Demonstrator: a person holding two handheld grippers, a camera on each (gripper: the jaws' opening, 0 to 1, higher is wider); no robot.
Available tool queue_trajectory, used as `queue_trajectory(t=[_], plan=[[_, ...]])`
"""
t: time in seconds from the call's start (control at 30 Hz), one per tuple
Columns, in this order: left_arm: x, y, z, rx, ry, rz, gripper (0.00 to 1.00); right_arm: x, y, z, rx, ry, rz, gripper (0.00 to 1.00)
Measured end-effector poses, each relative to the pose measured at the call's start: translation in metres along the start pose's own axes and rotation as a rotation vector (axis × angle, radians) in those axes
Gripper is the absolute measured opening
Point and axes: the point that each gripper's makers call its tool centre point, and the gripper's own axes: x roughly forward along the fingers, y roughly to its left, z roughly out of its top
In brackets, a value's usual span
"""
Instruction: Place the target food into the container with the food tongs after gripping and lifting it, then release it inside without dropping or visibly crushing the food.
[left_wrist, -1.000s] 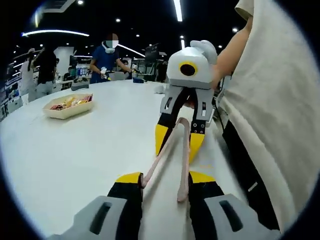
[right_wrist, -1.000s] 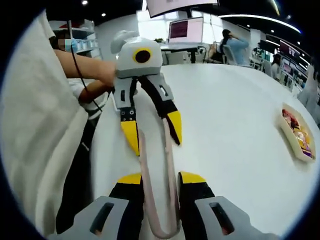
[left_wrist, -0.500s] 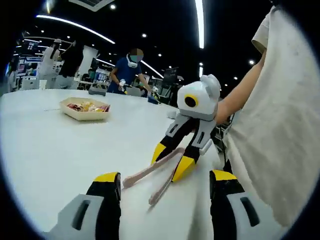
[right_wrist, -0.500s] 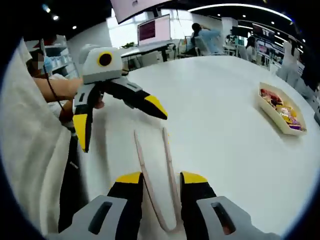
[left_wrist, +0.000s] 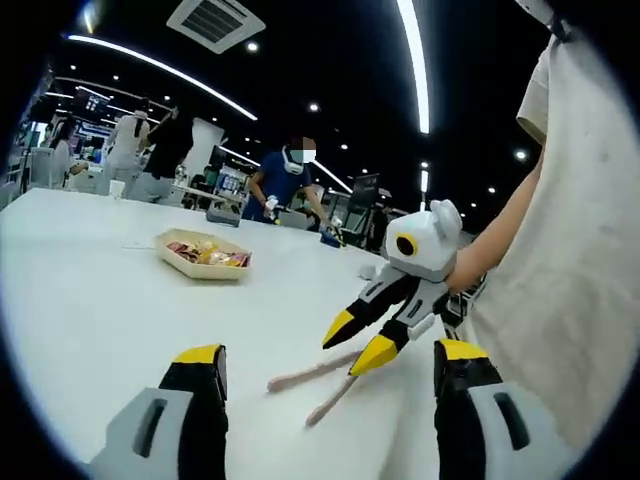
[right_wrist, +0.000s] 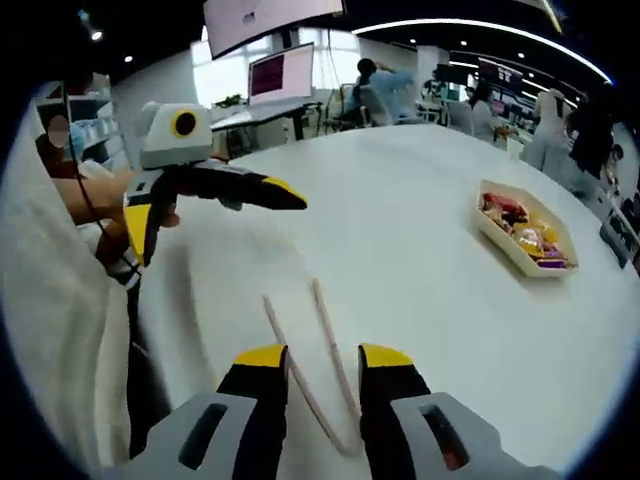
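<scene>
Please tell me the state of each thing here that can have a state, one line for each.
Left tool: open, holding nothing.
Right tool: shut on the food tongs.
Food tongs: arms spread apart, gripping no food.
Container: on the white table, holding colourful food.

Food in the container (left_wrist: 205, 254) too small for me to ID. Tongs (right_wrist: 312, 375) bend hidden btwn my right gripper (right_wrist: 322, 368) jaws.
</scene>
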Motion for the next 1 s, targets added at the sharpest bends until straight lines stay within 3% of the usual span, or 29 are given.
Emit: queue_trajectory(t=[0.13,0.3,0.4,0.53,0.87,0.93,1.0], plan=[[-0.005,0.002,0.008,-0.018,-0.034,0.029,0.93,-0.012,-0.012,0.015,0.078,-0.056,-0.067,0.25],[-0.009,0.003,0.021,-0.009,-0.082,0.056,0.98,-0.031,-0.021,0.024,0.085,-0.075,-0.108,0.24],[-0.009,0.006,0.031,-0.014,-0.131,0.07,0.99,-0.044,-0.027,0.028,0.094,-0.096,-0.133,0.24],[-0.01,0.011,0.044,-0.023,-0.188,0.094,0.99,-0.067,-0.043,0.037,0.173,-0.156,-0.199,0.24],[-0.021,0.019,0.062,-0.057,-0.244,0.146,0.99,-0.098,-0.048,0.041,0.181,-0.194,-0.234,0.25],[-0.027,0.02,0.065,-0.049,-0.252,0.164,0.99,-0.105,-0.042,0.042,0.183,-0.198,-0.222,0.28],[-0.037,0.025,0.072,0.016,-0.288,0.199,0.99,-0.115,-0.038,0.05,0.236,-0.248,-0.214,0.33]])
